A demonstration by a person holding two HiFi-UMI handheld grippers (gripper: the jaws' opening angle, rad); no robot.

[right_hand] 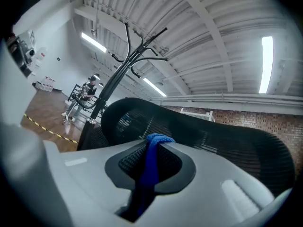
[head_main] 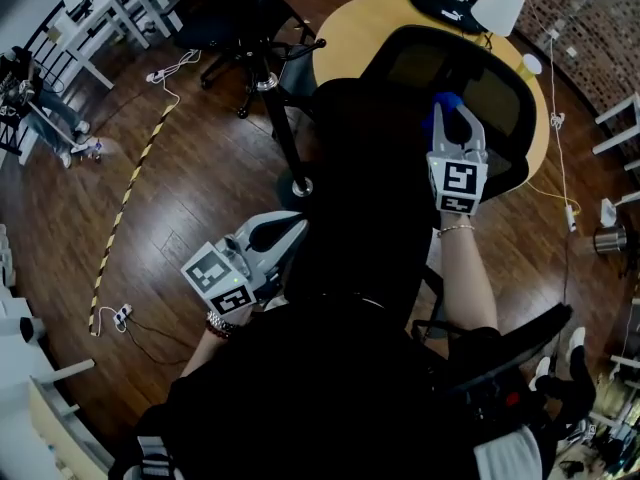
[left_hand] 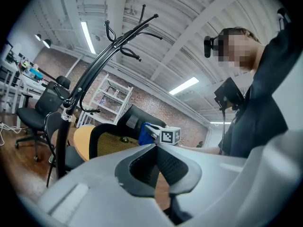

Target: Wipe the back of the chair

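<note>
The black mesh chair back stands ahead of me in the head view. My right gripper is up against its left part, shut on a blue cloth that touches the mesh. In the right gripper view the cloth runs between the closed jaws, with the chair back just beyond. My left gripper hangs lower left, away from the chair back, its jaws closed with nothing in them. The left gripper view looks past its tips at the chair back and the cloth.
A black coat rack pole stands just left of the chair on the wooden floor. A round wooden table is behind the chair, a second office chair further back. Striped floor tape and cables lie at left.
</note>
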